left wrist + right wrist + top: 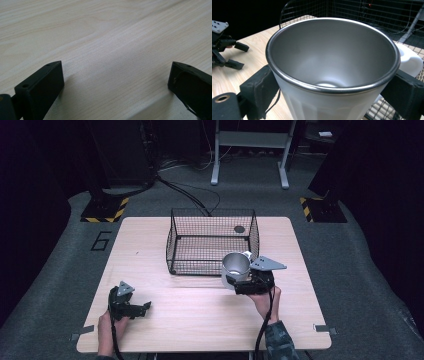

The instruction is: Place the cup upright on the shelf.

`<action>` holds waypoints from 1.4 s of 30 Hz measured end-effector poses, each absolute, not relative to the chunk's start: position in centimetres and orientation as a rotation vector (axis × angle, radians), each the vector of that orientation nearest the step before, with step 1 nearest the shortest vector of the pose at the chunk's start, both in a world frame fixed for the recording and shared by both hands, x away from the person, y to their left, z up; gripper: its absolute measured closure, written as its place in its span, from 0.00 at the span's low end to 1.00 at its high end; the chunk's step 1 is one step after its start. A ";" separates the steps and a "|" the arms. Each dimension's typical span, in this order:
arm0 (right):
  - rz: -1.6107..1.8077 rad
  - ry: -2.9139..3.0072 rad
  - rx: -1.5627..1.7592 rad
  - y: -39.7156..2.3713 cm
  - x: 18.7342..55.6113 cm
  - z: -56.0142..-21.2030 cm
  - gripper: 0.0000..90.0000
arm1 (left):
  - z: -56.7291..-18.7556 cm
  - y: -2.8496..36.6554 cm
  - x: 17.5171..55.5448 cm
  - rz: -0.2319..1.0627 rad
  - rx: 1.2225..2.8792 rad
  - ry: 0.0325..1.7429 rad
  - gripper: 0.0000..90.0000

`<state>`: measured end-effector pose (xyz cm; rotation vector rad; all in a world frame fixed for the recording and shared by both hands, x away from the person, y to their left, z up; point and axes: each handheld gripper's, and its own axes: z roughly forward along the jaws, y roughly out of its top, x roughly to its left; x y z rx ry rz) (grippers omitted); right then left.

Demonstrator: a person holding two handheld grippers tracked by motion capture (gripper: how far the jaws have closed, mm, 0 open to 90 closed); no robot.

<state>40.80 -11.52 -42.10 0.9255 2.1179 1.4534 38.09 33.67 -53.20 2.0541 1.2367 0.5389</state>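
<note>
A white mug with a steel inside [235,266] stands upright just above the table, in front of the right front corner of a black wire basket [172,240]. My right gripper [235,279] is shut on the mug's body, one jaw on each side. In the right gripper view the empty mug [332,62] sits between my jaws, its white handle [409,60] pointing toward the basket [307,10]. My left gripper [142,310] rests low over the front left of the table, open with nothing in it; bare wood lies between its jaws [116,75].
The light wooden table [200,320] carries the basket at its back middle. A small dark disc [239,229] lies on the basket's floor at its back right. Beyond the table are grey carpet, cables and a white stand [250,150].
</note>
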 end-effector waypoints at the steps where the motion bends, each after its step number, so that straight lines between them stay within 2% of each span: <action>1: 1.453 2.118 0.925 -11.5 40.8 -42.1 0.08 | -53.2 33.7 38.1 0.539 2.054 1.237 0.01; 42: 1.477 2.104 0.890 -9.0 45.6 -39.3 0.08 | -53.2 33.7 38.1 0.531 2.060 1.236 0.01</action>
